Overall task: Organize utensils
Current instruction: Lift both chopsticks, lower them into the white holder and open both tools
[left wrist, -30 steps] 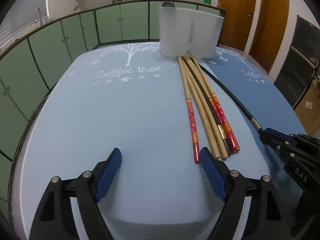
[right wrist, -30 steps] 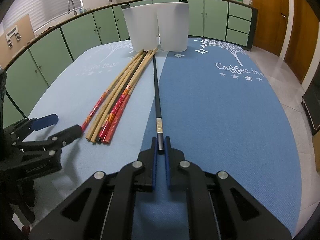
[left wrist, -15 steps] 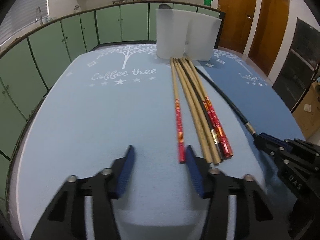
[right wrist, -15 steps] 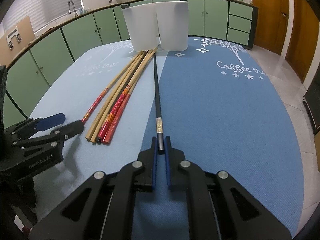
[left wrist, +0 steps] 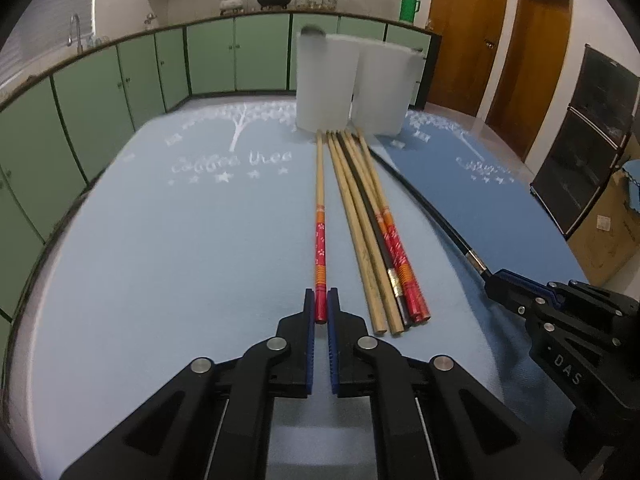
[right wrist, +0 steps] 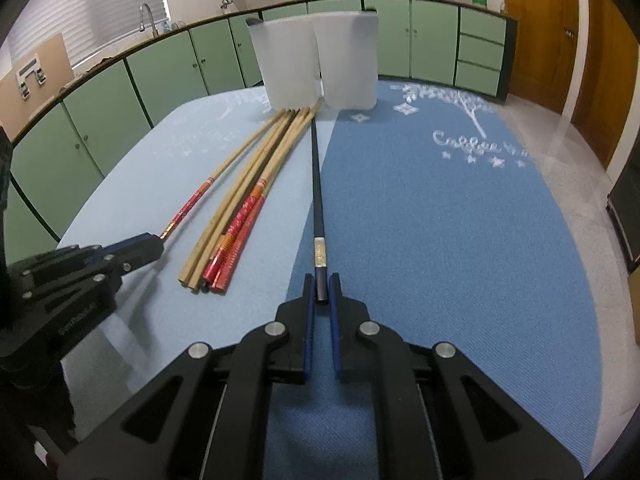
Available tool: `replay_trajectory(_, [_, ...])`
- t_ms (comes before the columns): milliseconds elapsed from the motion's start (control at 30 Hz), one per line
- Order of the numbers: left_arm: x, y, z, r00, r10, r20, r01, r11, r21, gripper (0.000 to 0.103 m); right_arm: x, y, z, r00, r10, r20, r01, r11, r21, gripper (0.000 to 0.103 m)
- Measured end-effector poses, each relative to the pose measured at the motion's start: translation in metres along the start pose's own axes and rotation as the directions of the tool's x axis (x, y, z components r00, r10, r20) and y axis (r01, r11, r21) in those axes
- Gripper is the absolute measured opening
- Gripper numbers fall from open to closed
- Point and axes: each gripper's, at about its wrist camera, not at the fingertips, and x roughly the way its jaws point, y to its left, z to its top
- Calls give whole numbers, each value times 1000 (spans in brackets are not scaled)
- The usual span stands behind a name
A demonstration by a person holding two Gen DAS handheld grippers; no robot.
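Several chopsticks lie lengthwise on the table, tips toward a white two-compartment holder (left wrist: 348, 88) at the far end, also in the right wrist view (right wrist: 316, 68). My left gripper (left wrist: 321, 306) is shut on the near end of a red-handled chopstick (left wrist: 319, 216), which lies apart to the left of the bundle (left wrist: 372, 224). My right gripper (right wrist: 321, 290) is shut on the near end of a black chopstick (right wrist: 317, 176) lying right of the bundle (right wrist: 248, 196). Each gripper shows in the other's view: the left one (right wrist: 132, 250), the right one (left wrist: 508, 284).
The table carries a light blue mat (left wrist: 180, 248) on the left and a darker blue mat (right wrist: 440, 216) on the right. Green cabinets (left wrist: 120, 92) curve round the far and left sides. Wooden doors (left wrist: 500, 40) stand at the right.
My left gripper moved right and forward and closed from wide open onto the red-handled chopstick's near end. My right gripper stayed shut on the black chopstick.
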Motion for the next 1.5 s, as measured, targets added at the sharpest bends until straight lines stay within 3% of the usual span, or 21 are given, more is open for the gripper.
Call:
replay_trajectory(300, [-59, 7, 27, 992, 9, 124, -10, 1000, 2, 6, -46, -5, 29, 994, 16, 106, -16, 1000, 5, 6])
replay_trajectory(667, [-113, 7, 79, 956, -9, 293, 3, 1000, 21, 6, -109, -12, 92, 961, 29, 273, -20, 999, -37, 6])
replay_trajectory(1167, [-130, -3, 144, 913, -83, 398, 57, 995, 76, 5, -139, -14, 185, 937, 154, 314, -127, 987, -103, 6])
replay_trajectory(1400, [-139, -7, 182, 877, -123, 465, 86, 991, 100, 5, -158, -21, 234, 906, 195, 375, -162, 980, -118, 6])
replay_trajectory(1500, [-144, -9, 207, 850, -136, 508, 94, 990, 109, 5, -161, -25, 259, 893, 181, 411, -144, 982, -120, 6])
